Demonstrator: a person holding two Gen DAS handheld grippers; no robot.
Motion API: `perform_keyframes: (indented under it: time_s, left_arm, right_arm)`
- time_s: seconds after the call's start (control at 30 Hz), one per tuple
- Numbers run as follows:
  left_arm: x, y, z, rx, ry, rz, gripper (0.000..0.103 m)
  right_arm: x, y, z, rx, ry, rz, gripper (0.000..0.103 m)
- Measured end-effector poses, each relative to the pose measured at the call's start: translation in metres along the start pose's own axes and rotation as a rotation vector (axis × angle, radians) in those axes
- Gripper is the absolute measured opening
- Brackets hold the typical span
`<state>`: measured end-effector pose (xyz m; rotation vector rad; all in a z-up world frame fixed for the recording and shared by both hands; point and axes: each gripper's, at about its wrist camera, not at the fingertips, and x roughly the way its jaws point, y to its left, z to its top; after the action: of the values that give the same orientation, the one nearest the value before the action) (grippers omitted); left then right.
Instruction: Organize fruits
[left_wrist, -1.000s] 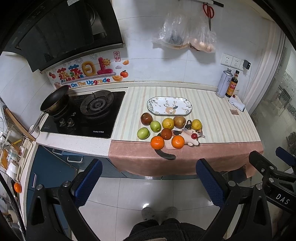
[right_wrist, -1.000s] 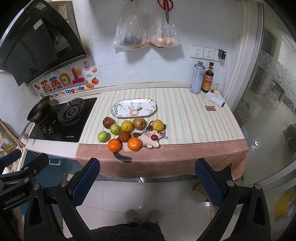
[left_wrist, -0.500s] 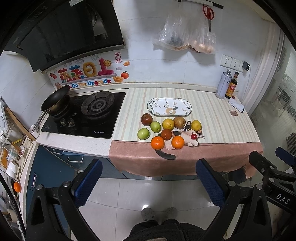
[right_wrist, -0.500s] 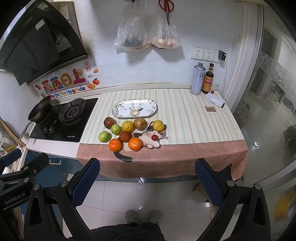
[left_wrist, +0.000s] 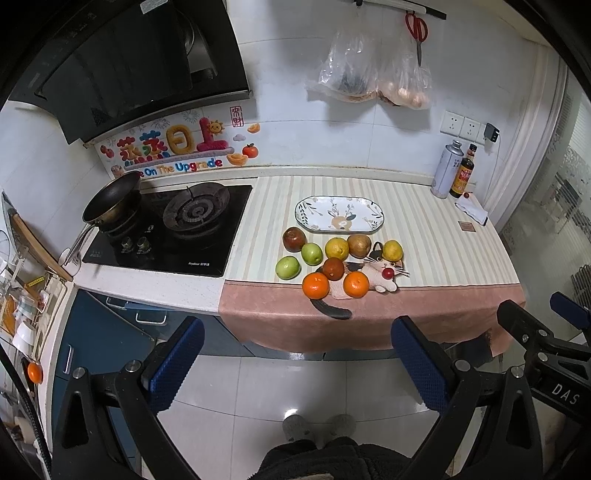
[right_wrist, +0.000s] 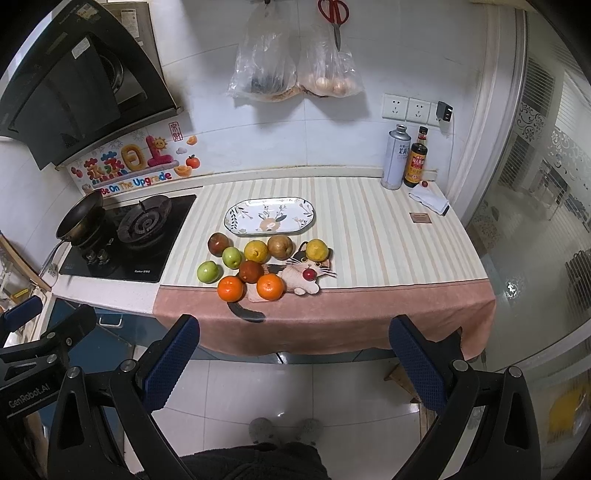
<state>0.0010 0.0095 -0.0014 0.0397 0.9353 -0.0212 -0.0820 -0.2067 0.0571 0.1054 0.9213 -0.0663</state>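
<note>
While both grippers are held out over the tiled floor (left_wrist: 258, 387), well short of the bench (left_wrist: 443, 236), nothing is gripped by either. The left gripper (left_wrist: 295, 365) is seen with its jaws spread wide and empty, and the right gripper (right_wrist: 291, 362) is likewise wide open and empty. On the striped cloth (right_wrist: 388, 240) near the bench's front edge, the fruits are gathered in a loose cluster: two oranges (left_wrist: 316, 285) nearest, two green apples (left_wrist: 287, 267) to the left, a red apple (left_wrist: 294, 239) behind them, and yellow and brown fruit (left_wrist: 337, 248) further right. A cat-shaped mat (left_wrist: 380, 273) lies under the cluster's right side. Just beyond the fruit, an oval plate (left_wrist: 373, 214) is set, with nothing on it.
</note>
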Motion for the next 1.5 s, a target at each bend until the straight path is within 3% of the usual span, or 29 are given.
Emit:
perform_keyframes:
  time_s: [0.77,0.97,1.07,1.27,1.5]
  left_arm:
    - [-0.005,-0.006,0.005,0.012,-0.007,-0.006,0.103]
    - [0.021,0.009,0.015,0.004,-0.074,0.047,0.103]
    - [0.042,0.023,0.023,0.004,-0.099,0.103,0.103]
    - [0.1,0.052,0.044,0.016,-0.056,0.153,0.103]
    - [0.202,0.066,0.068,0.045,0.134,0.156,0.103]
  right_arm:
    - [0.01,0.0,0.006,0.029,-0.005,0.0,0.103]
    - [0.026,0.01,0.01,0.053,-0.09,0.02,0.103]
    - [0.05,0.018,0.016,0.075,-0.074,0.027,0.103]
    - [0.121,0.023,0.031,0.133,0.003,0.05,0.103]
    - [0.251,0.005,0.037,0.198,0.214,0.085,0.103]
